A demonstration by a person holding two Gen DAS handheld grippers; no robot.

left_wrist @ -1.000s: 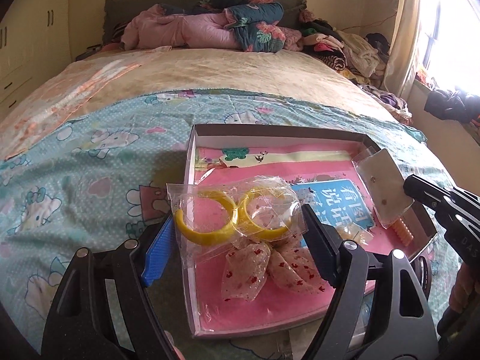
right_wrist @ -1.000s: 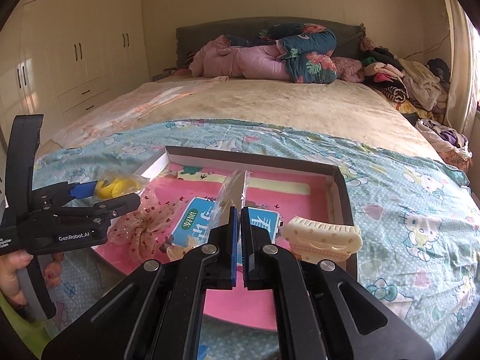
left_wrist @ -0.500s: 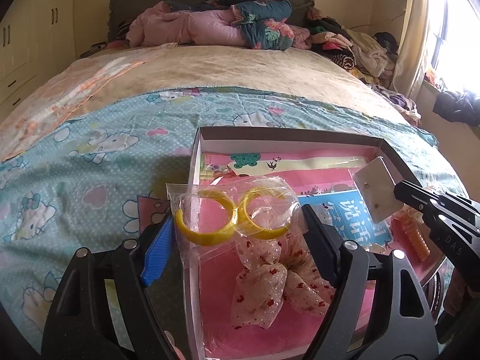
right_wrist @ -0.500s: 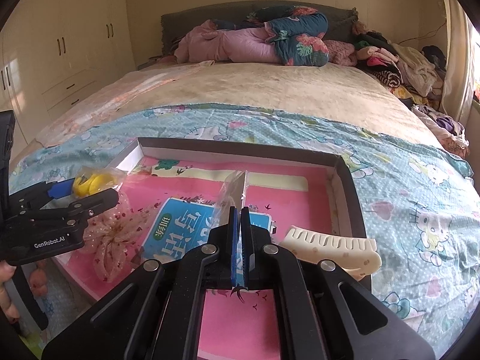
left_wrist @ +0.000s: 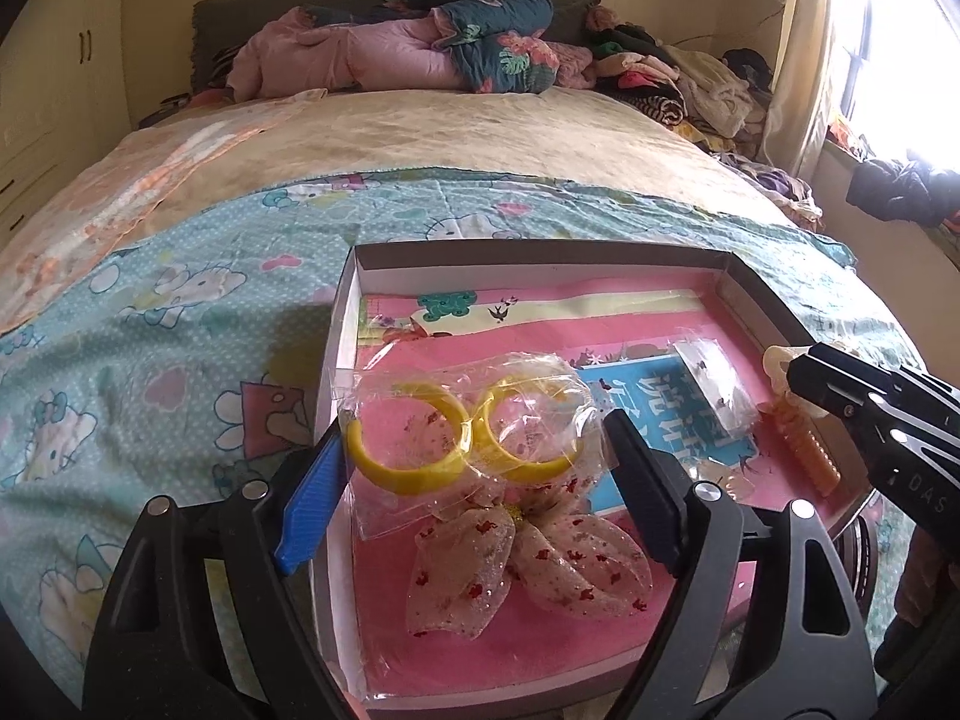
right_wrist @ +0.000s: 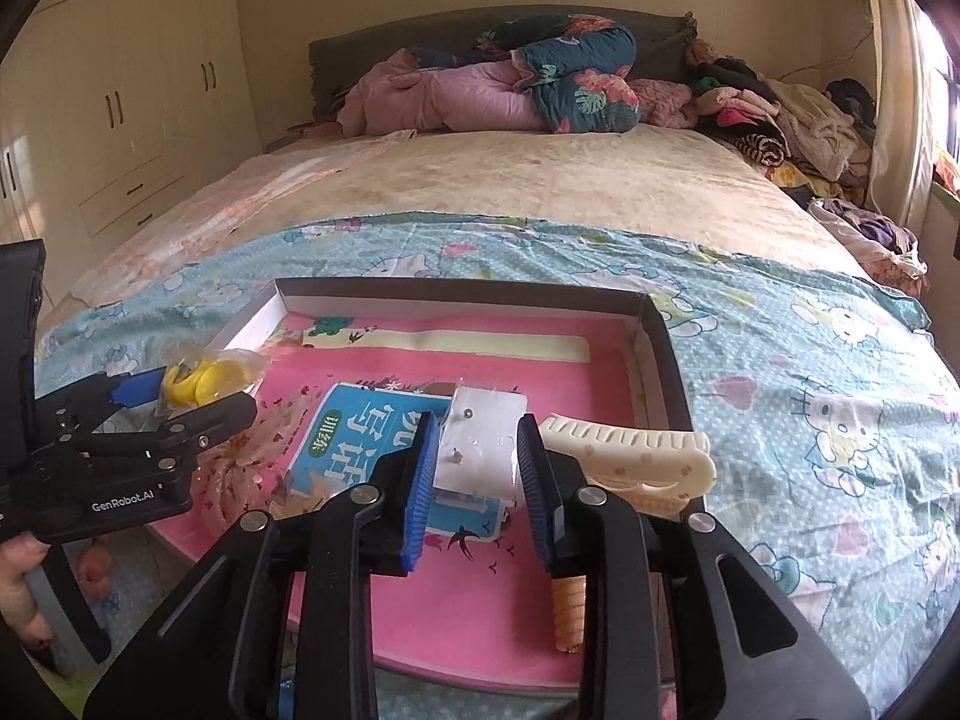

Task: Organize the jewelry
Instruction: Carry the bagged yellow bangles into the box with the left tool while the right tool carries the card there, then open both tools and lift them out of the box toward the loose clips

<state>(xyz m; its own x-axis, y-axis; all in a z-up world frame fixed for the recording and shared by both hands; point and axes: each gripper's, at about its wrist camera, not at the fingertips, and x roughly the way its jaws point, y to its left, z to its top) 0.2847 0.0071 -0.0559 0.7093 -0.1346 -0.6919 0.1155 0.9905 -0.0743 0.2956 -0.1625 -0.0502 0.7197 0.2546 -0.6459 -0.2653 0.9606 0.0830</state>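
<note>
A shallow box (left_wrist: 540, 255) with a pink lining lies on the bed. My left gripper (left_wrist: 474, 438) holds a clear bag of two yellow bangles (left_wrist: 420, 468) above the box's left side; its jaws are opening, and the bag still hangs between the pads. The jaws of my right gripper (right_wrist: 477, 426) are also opening. A white earring card (right_wrist: 480, 450) in a clear sleeve lies flat on a blue booklet (right_wrist: 360, 420) beyond them, free of the pads. A dotted fabric bow (left_wrist: 528, 552) rests under the bag.
A cream comb clip (right_wrist: 636, 456) and an orange ridged clip (left_wrist: 804, 450) lie along the box's right wall. Quilts (right_wrist: 510, 90) and a clothes heap (right_wrist: 780, 114) fill the bed's far end. A wardrobe (right_wrist: 120, 108) stands to the left and a window to the right.
My right gripper's jaws have parted, and the card that stood upright between them now lies flat on the booklet. The left gripper keeps the bangle bag.
</note>
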